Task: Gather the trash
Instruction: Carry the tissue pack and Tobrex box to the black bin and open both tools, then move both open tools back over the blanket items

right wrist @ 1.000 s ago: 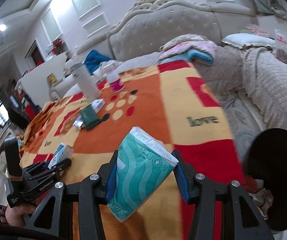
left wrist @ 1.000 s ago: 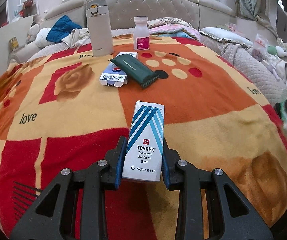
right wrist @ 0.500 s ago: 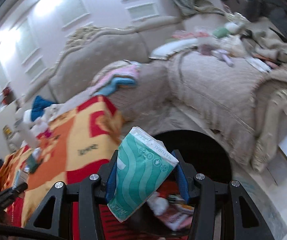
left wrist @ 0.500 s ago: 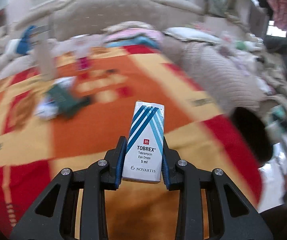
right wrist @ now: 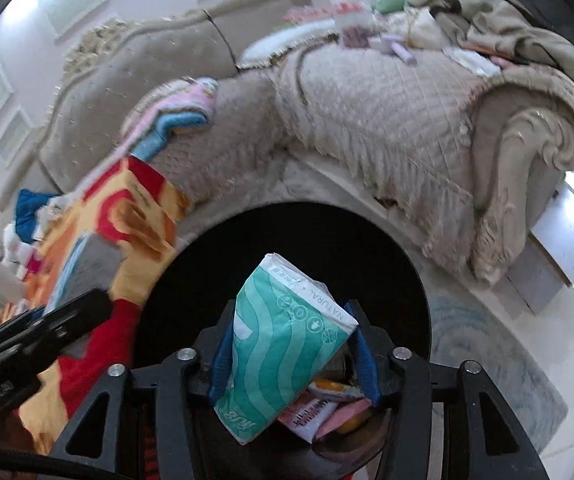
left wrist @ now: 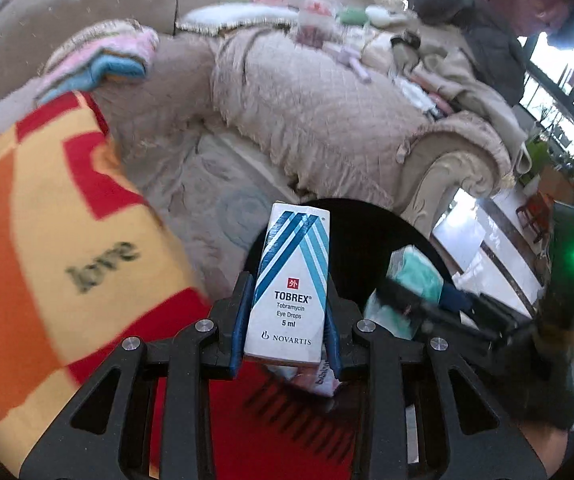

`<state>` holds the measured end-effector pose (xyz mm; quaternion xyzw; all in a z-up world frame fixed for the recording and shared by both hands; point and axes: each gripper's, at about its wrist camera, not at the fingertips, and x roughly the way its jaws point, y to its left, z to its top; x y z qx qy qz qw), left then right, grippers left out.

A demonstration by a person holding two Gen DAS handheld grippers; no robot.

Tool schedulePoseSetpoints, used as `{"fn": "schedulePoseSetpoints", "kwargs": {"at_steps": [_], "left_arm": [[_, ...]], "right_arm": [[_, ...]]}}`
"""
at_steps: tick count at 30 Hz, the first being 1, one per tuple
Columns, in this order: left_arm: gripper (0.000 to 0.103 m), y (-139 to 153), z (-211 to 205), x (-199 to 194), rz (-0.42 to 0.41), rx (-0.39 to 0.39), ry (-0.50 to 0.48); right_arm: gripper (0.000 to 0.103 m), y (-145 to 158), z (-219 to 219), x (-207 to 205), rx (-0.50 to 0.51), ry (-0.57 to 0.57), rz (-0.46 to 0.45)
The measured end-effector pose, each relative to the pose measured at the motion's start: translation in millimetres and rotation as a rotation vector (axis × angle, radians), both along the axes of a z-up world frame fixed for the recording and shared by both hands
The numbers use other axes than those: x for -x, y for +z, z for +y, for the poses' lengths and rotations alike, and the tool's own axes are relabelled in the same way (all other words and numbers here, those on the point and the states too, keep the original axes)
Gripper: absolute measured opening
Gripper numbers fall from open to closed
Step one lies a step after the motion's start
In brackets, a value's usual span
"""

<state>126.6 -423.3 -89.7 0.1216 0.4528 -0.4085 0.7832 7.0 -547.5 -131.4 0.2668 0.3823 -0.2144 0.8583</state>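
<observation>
— What was shown by the right wrist view alone?
— Wrappers [right wrist: 319, 408] were seen low in the black bin [right wrist: 215, 264], under the teal tissue pack [right wrist: 283, 344], marked "NATURAL", clamped in the right gripper [right wrist: 293, 356] jaws.
— And by the left?
— "TOBREX Tobramycin Eye Drops 5 ml, NOVARTIS" was read on the box [left wrist: 291, 288] clamped in the left gripper [left wrist: 287, 324] jaws, near the bin rim; "love" was read on the blanket [left wrist: 47, 216] at left.
</observation>
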Motion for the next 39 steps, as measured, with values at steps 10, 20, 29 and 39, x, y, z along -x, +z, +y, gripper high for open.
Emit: {"fn": "schedulePoseSetpoints", "kwargs": {"at_steps": [10,20,29,39], "left_arm": [[0.061,-3,44,-8,-0.019,0.021,0.099],[0.061,17,214,-22,-0.045,0.099,0.343],[0.061,0,388,-66,-0.056,0.075,0.687],[0.061,-16,457,-87,-0.002,0.057,0.982]], "right_arm": [[0.068,-3,-2,0,-0.025,-0.046,0.035],[0.069,24,49,-19,0.043,0.009,-0.039],[0.072,35,152,-72,0.085,0.311,-0.106],[0.077,49,294,-163,0.063,0.84,-0.244]]}}
